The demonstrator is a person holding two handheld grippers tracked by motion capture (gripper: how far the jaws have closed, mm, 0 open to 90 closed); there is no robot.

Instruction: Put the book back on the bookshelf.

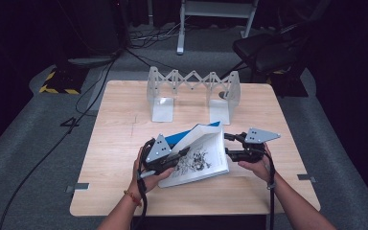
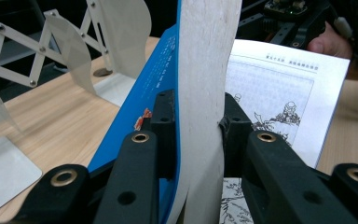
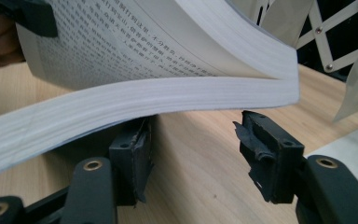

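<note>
An open book (image 1: 203, 153) with a blue cover (image 1: 177, 137) and printed, illustrated pages lies tilted in the middle of the wooden table (image 1: 120, 129). My left gripper (image 1: 182, 154) is shut on it from the left. In the left gripper view, its jaws clamp a thick upright block of pages (image 2: 205, 56) together with the blue cover (image 2: 156, 79). My right gripper (image 1: 230, 143) sits at the book's right edge, open. In the right gripper view the curved page block (image 3: 168, 93) arches just above the right gripper (image 3: 193, 144), with bare table showing in the gap.
An expanding metal bookend rack (image 1: 191, 88) stands at the back of the table, its two flat foot plates facing me. Beyond the table are a dark chair (image 1: 263, 48), a white frame and cables on the grey floor.
</note>
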